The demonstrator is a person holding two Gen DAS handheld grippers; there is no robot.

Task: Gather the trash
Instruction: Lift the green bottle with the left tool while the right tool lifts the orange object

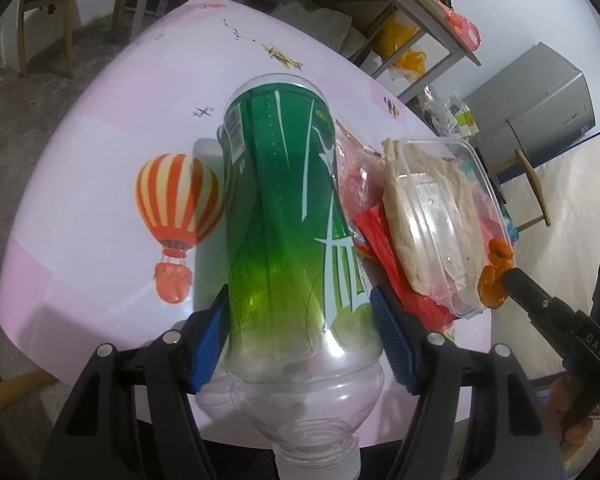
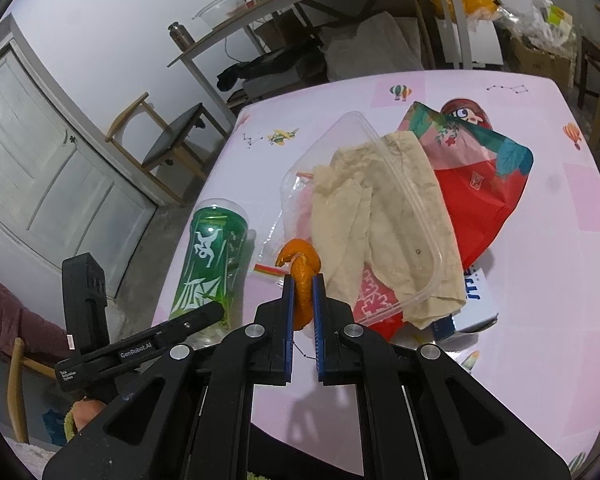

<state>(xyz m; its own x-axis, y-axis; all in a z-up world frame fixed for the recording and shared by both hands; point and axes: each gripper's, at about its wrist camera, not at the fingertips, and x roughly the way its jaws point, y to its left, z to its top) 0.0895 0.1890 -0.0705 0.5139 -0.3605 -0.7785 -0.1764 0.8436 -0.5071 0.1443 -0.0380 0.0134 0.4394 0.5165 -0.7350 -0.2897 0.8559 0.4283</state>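
A green plastic bottle (image 1: 284,208) lies with its capped neck toward the left wrist camera, and my left gripper (image 1: 300,296) is shut on its lower body, a blue pad on each side. The right wrist view shows the same bottle (image 2: 210,256) at the table's left edge with a left finger (image 2: 204,314) against it. My right gripper (image 2: 303,280) is shut on a curled orange peel (image 2: 300,268), just in front of a clear plastic container (image 2: 380,200) holding crumpled beige paper. In the left wrist view the orange peel (image 1: 494,280) sits at the right gripper's tip (image 1: 512,276).
The pink patterned table (image 1: 100,140) also bears a red flowered bag (image 2: 476,196) and a blue-and-white box (image 2: 474,300) under the container. A chair (image 2: 168,136) and a white door (image 2: 40,160) are off the left; a shelf table (image 2: 300,4) stands behind.
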